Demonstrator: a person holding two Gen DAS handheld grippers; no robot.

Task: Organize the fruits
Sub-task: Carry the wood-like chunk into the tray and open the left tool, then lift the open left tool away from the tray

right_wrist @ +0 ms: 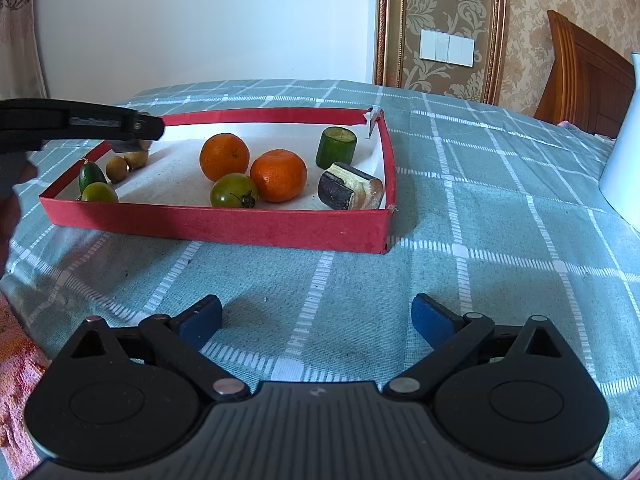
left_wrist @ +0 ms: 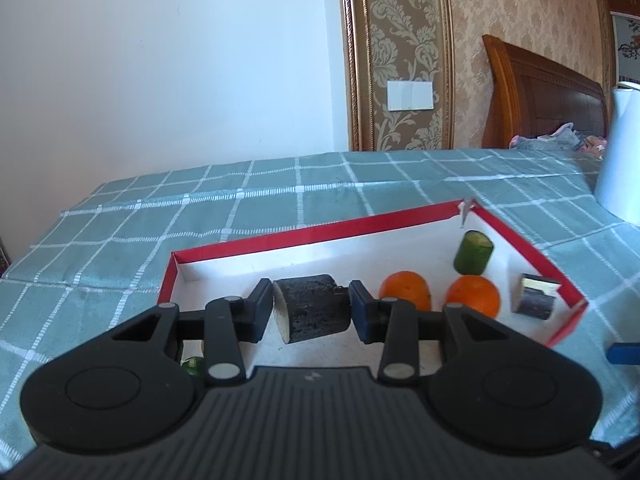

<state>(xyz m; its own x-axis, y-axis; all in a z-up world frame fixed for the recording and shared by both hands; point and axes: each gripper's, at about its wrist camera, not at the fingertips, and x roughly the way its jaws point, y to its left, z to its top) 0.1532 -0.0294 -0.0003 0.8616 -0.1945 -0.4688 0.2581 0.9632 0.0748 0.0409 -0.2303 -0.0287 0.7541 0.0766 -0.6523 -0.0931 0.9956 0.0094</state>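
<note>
My left gripper is shut on a dark eggplant chunk and holds it over the red-walled tray. In the tray lie two oranges, a green cucumber piece and another eggplant piece. In the right wrist view the tray also holds a green tomato, two kiwis, a small green fruit and a second green tomato. The left gripper shows at the tray's left end. My right gripper is open and empty above the cloth, in front of the tray.
A green checked tablecloth covers the table. A white jug stands at the right, also seen in the left wrist view. A wooden headboard and patterned wall lie behind. A red-orange cloth lies at the near left.
</note>
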